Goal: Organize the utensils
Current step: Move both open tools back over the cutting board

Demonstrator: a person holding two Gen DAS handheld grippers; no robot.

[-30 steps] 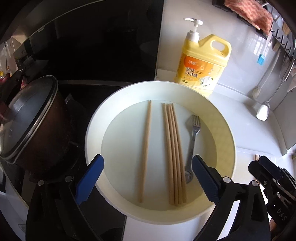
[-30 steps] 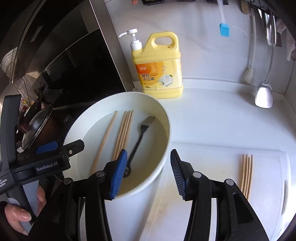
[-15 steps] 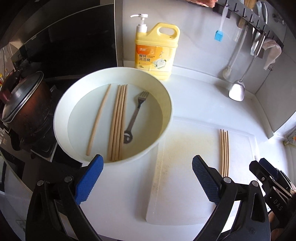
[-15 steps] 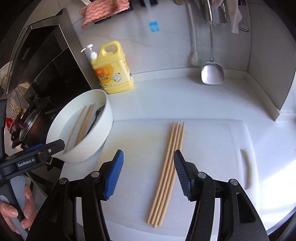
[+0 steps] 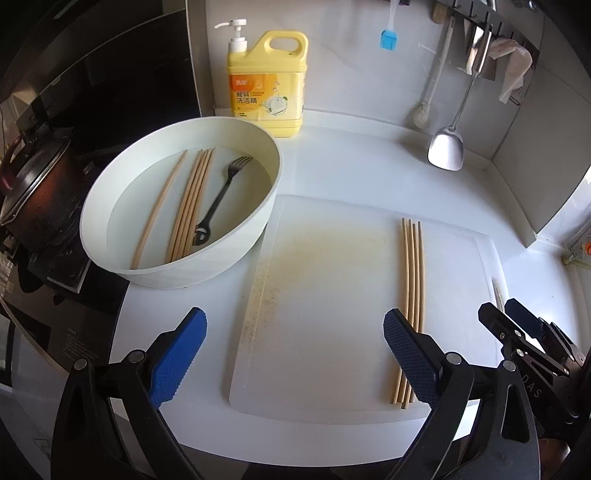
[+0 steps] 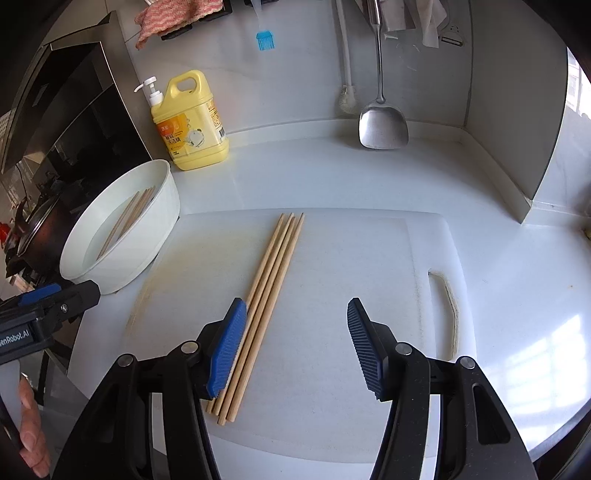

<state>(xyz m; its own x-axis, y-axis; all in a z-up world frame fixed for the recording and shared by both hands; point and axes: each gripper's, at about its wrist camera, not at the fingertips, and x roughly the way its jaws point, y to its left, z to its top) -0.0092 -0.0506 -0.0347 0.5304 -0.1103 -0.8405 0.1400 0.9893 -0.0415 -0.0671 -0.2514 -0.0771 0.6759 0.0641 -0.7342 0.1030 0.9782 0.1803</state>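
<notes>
A white counter (image 5: 362, 173) is seen, on which a white cutting board (image 5: 325, 306) is laid. Just left of the board a white basin (image 5: 177, 273) is set, its wall touching or nearly touching the board's edge. In the basin, a single chopstick (image 5: 159, 210), a bundle of chopsticks (image 5: 190, 206) and a black fork (image 5: 221, 195) are held, lying side by side on the bottom. Four more chopsticks (image 6: 266, 291) are laid together on the board. A yellow detergent bottle (image 5: 267, 88) is stood behind the basin against the wall.

The left gripper (image 5: 293, 354) is held tilted down over the near edge of the board, its blue pads wide apart with nothing between them. The right gripper (image 6: 295, 347) is likewise angled down over the board; its jaws have just been opening and stand apart, empty, the left pad just beside the four chopsticks.

The fork and a dark pot (image 5: 37, 195) on the stove are shown clearly only in the left wrist view. The board's handle slot (image 6: 448, 314), a pink cloth (image 6: 177, 16) and a hand (image 6: 33, 432) on the left gripper's grip are shown only in the right wrist view.
</notes>
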